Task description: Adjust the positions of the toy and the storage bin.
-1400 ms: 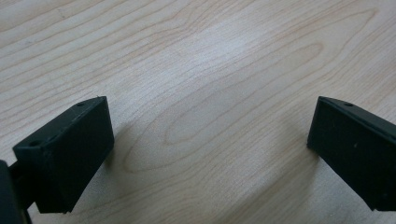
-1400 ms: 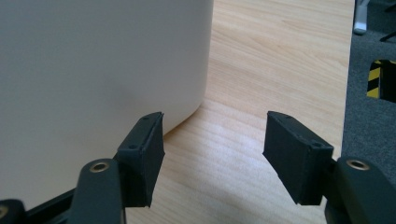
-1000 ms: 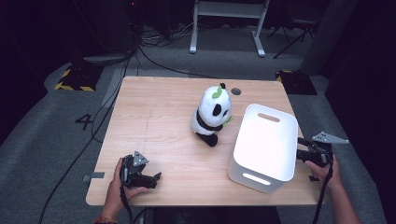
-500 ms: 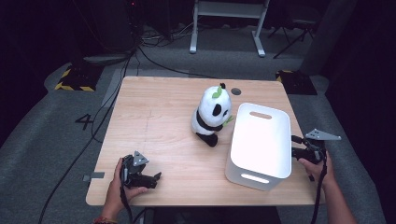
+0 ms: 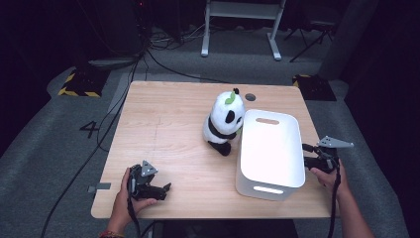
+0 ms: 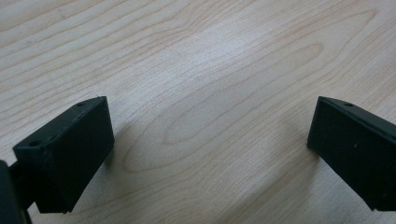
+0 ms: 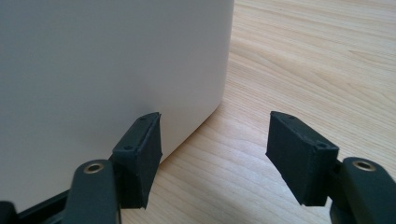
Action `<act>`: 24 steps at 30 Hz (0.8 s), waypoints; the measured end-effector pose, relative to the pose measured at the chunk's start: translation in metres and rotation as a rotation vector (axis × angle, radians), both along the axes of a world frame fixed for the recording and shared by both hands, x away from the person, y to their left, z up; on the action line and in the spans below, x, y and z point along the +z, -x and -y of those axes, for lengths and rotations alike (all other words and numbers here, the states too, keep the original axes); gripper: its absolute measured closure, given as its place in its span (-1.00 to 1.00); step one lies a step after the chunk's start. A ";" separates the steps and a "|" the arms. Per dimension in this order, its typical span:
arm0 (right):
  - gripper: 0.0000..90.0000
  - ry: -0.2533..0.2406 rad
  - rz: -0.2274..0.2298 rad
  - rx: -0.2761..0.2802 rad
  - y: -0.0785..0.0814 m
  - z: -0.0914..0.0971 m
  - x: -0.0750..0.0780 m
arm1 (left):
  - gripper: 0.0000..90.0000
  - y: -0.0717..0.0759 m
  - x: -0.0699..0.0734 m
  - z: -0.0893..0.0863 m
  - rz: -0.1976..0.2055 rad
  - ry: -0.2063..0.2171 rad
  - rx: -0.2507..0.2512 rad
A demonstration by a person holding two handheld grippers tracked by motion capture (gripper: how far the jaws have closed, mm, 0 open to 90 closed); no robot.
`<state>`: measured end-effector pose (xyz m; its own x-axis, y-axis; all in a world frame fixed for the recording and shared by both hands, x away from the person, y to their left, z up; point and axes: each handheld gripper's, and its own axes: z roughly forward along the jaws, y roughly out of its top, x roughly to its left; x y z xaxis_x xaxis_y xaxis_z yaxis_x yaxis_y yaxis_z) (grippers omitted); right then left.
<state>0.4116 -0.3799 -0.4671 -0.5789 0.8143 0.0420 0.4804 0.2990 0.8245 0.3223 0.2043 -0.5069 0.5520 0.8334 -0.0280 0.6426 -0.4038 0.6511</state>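
Note:
A white plastic bin (image 5: 271, 152) lies upside down on the right half of the wooden table (image 5: 168, 124), with a handle slot at its far end. A black-and-white panda plush (image 5: 225, 120) sits upright against the bin's left far corner. My right gripper (image 5: 310, 154) is at the bin's right side, open, its jaws empty; in the right gripper view the bin's white wall (image 7: 107, 74) stands just past the gripper (image 7: 214, 154). My left gripper (image 5: 161, 189) rests near the table's front left edge, open over bare wood (image 6: 205, 93).
The table stands on grey carpet. A small dark round spot (image 5: 250, 97) marks the table's far edge. Cables, a marked floor number and a white frame stand lie beyond the table. Bare wood stretches across the left and middle.
The bin has swung round and moved left against the panda, lining up with the table. My right gripper has drawn back slightly from it. The left gripper has stayed put.

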 end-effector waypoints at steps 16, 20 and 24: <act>-0.39 0.096 -0.039 0.026 0.015 0.000 -0.019 | -0.99 -0.005 0.004 0.003 -0.025 -0.032 -0.028; -0.41 0.133 -0.062 0.022 0.022 0.002 -0.027 | -0.50 -0.014 0.010 0.010 -0.001 -0.037 -0.027; -0.45 0.165 -0.074 0.034 0.027 0.002 -0.031 | -0.57 -0.022 0.016 0.019 0.021 -0.002 -0.046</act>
<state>0.3846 -0.3820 -0.4984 -0.6063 0.7939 -0.0469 0.5254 0.4441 0.7257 0.3445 0.1854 -0.4910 0.5901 0.8072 -0.0143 0.6095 -0.4338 0.6636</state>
